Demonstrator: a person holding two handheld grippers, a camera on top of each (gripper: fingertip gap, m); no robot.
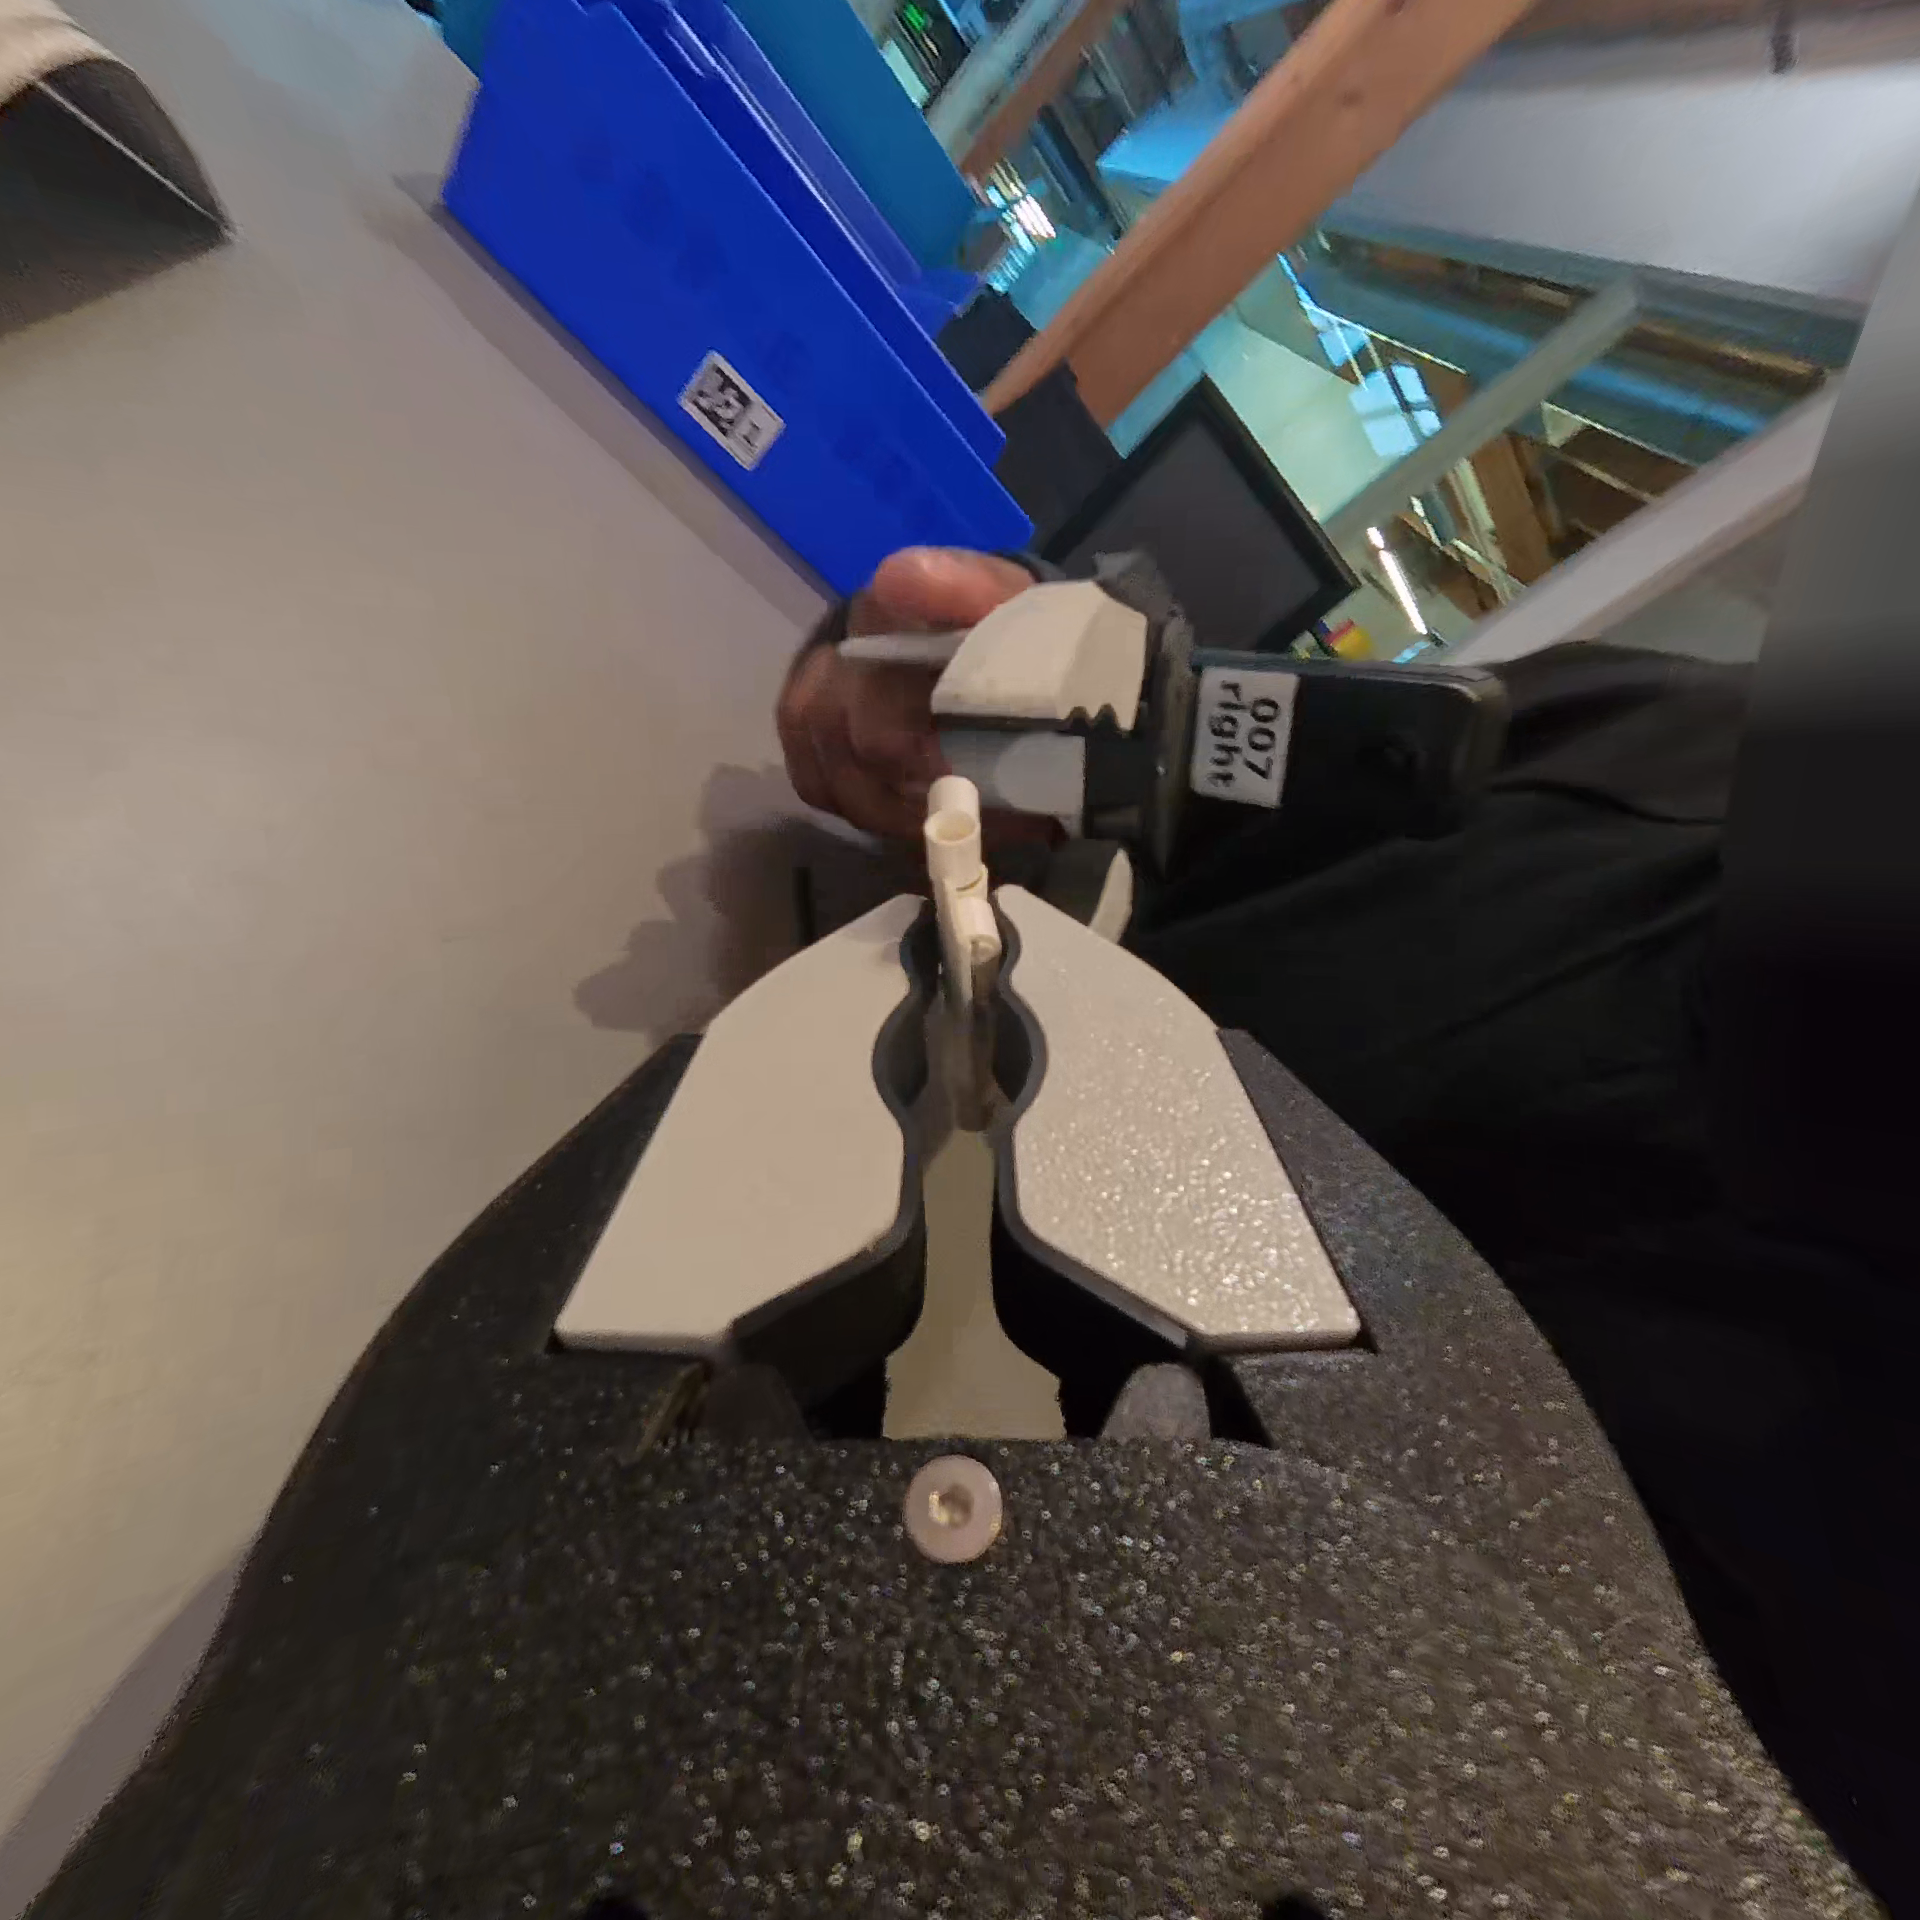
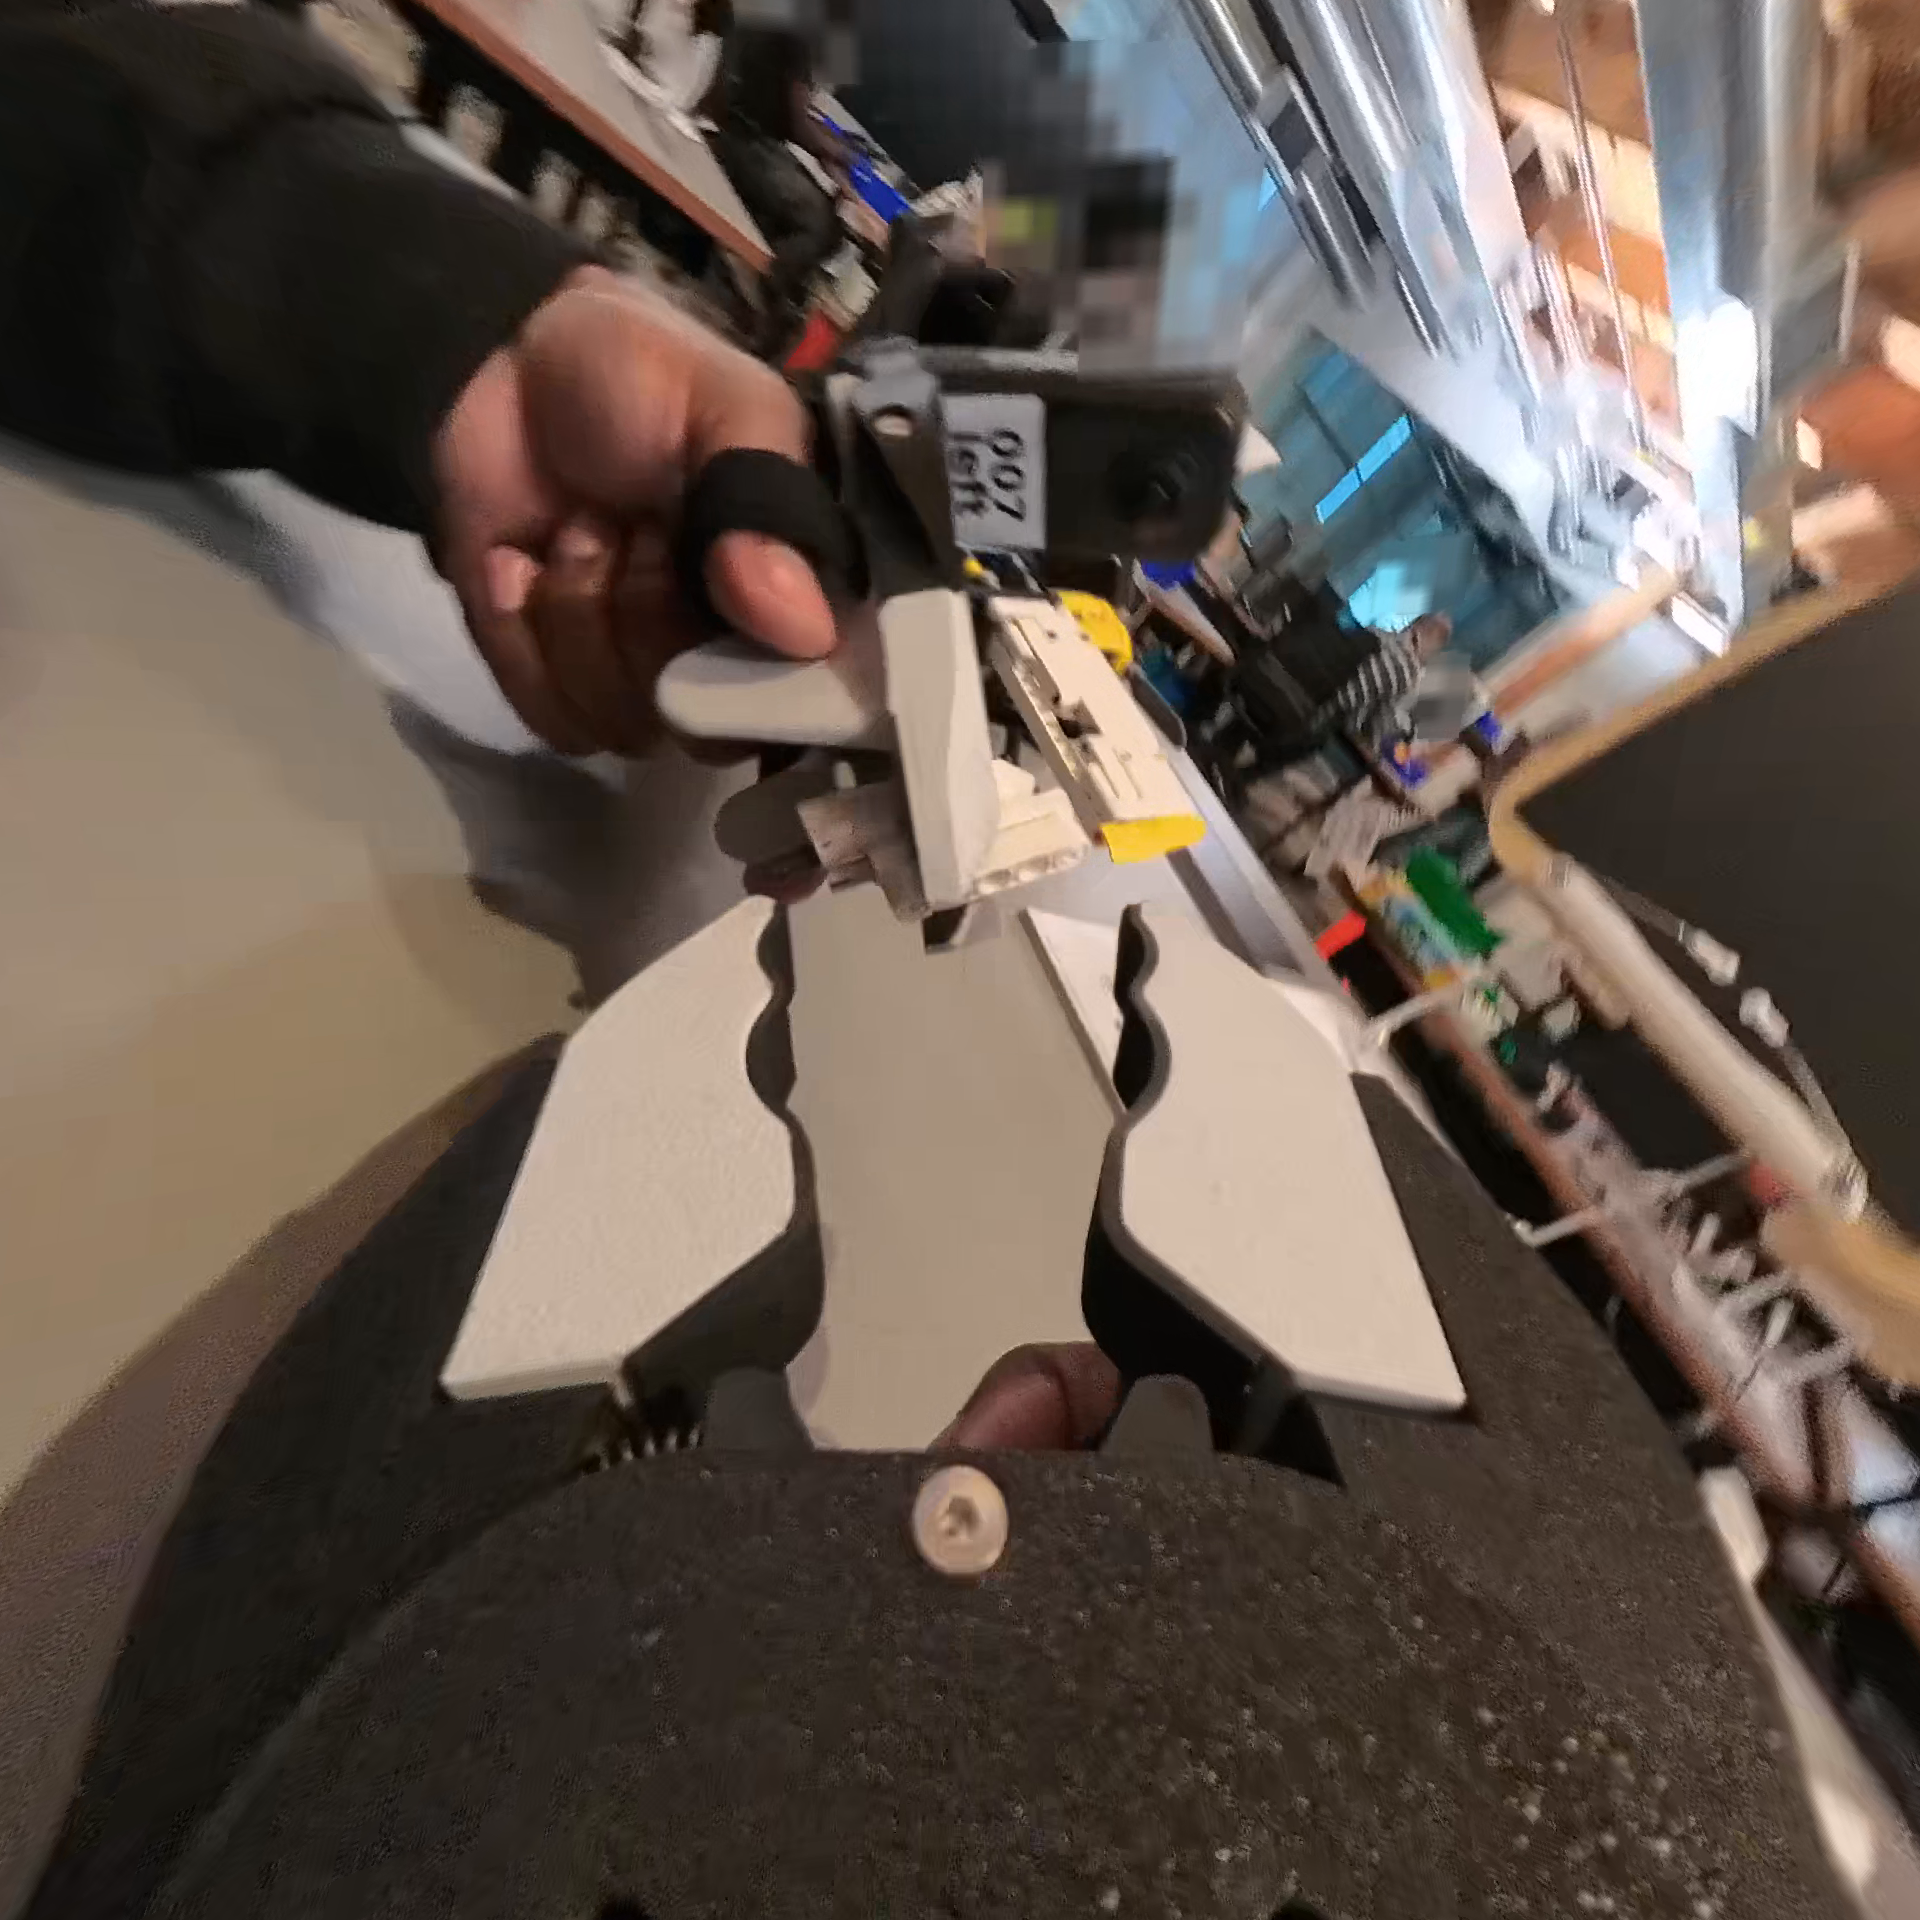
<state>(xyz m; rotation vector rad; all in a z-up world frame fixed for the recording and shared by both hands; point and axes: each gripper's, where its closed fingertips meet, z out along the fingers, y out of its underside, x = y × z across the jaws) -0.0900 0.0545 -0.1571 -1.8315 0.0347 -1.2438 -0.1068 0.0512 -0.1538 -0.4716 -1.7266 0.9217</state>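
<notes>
My left gripper is shut on a thin white plastic building-toy assembly that sticks out past the fingertips, held above the light grey table. In the right wrist view the same assembly is long and white with yellow end pieces, clamped in the left gripper, which a hand holds. My right gripper is open with nothing between its fingers, just short of the assembly. It also shows in the left wrist view, just beyond the white piece.
A blue bin with a small sticker stands on the table behind. A dark screen is to its right. A dark panel with a wooden rim is at the right. Cluttered benches lie beyond. My left and right fingertips are right by each other.
</notes>
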